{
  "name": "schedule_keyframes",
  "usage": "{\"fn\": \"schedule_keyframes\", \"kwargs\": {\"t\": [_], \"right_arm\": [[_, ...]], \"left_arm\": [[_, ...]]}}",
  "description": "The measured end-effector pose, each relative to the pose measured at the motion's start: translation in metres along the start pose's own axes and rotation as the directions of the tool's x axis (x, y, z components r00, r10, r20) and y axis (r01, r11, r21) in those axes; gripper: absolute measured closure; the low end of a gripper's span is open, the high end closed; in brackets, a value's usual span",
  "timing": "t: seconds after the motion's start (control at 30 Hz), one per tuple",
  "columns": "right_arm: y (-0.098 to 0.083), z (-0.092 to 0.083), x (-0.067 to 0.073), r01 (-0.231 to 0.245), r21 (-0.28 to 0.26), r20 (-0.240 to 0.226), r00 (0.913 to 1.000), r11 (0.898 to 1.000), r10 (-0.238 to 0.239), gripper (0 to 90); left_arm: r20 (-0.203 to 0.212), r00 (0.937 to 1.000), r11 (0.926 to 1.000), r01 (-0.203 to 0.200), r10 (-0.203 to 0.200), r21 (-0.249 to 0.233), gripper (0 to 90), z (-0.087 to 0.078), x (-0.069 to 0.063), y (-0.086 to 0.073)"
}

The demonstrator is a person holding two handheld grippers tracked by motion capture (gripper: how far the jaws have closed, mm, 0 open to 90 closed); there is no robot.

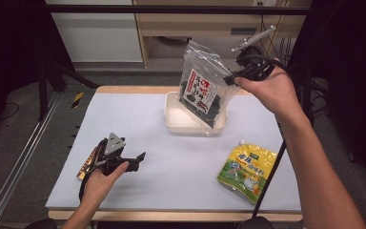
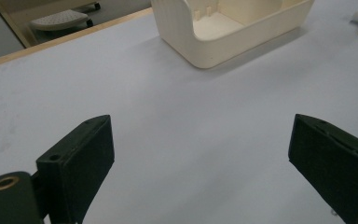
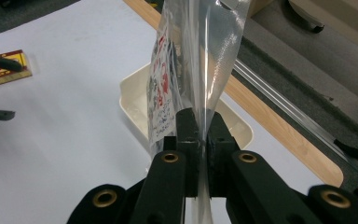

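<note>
Clamped hard on the clear edge of a seaweed bag, the right gripper holds it up in the air over the cream tub at the far side of the table, the bag hanging tilted with its lower corner dipping toward the tub. From the right gripper view the two black jaws pinch the plastic film between them, nearly meeting. On the bag's white label there is red and black East Asian writing, too small and slanted for me to read; the dark flakes fill the lower part. Down at the near left, the left gripper sits low over the table with its jaws spread wide and nothing between them. Half tucked under that hand lies a red and yellow packet, its print hidden. At the near right rests a yellow pouch with a white cap, green lettering and a cartoon picture, illegible from here.
</note>
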State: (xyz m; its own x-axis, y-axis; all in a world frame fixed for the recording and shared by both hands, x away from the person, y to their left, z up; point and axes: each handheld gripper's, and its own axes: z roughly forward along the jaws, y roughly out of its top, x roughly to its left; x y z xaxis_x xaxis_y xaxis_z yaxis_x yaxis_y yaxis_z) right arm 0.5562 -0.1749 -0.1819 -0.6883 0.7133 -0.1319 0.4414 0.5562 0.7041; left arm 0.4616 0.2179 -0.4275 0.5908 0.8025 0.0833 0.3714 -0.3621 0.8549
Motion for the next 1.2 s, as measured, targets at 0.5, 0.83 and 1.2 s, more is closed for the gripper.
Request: {"fn": "schedule_keyframes", "kwargs": {"t": [0.5, 0.83, 1.2], "right_arm": [[0.022, 0.015, -0.009, -0.062, -0.018, 0.05, 0.9968, 0.998, 0.063, 87.3], [0.032, 0.035, -0.001, -0.059, 0.008, 0.059, 0.9965, 0.998, 0.059, 87.3], [0.04, 0.058, 0.003, -0.059, 0.02, 0.075, 0.9956, 0.998, 0.057, 87.5]], "left_arm": [[-0.005, 0.9999, 0.9986, -0.016, 0.016, 0.051, 6.7, 0.003, -0.004, -0.016], [-0.017, 0.9998, 0.9988, -0.013, 0.014, 0.046, 6.7, 0.002, -0.001, -0.016], [-0.017, 0.9997, 0.9987, -0.016, 0.017, 0.048, 6.7, 0.001, 0.0, -0.016]]}}
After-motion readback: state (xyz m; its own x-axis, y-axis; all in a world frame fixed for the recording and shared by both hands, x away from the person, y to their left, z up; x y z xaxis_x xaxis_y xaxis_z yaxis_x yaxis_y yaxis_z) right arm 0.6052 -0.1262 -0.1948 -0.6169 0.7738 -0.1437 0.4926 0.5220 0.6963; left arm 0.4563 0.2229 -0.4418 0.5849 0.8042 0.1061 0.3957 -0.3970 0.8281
